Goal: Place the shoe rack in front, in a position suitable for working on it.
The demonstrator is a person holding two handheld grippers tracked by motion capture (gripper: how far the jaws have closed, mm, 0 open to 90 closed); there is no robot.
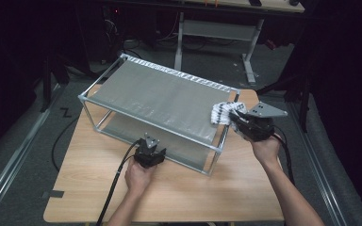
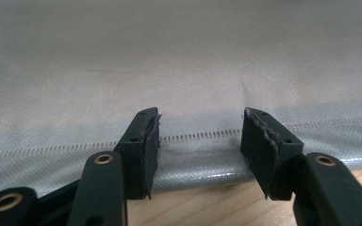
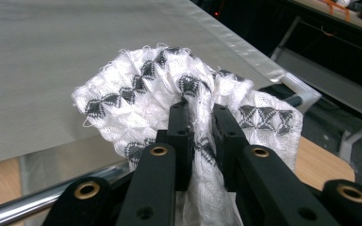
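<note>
Wooden table (image 1: 245, 188), metal-framed fabric rack (image 1: 122, 96) on it

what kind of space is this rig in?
Probably a lab or workshop, dimly lit. A wooden table carries a metal-framed rack with grey fabric shelves; a height-adjustable desk frame and cables sit on grey carpet behind. The right gripper clamps a white patterned cloth.

The right gripper (image 3: 200, 141) has its jaws pinched on a bunched white cloth with dark diamond patterns (image 3: 169, 89), beside the grey fabric shelf (image 3: 75, 47).
</note>
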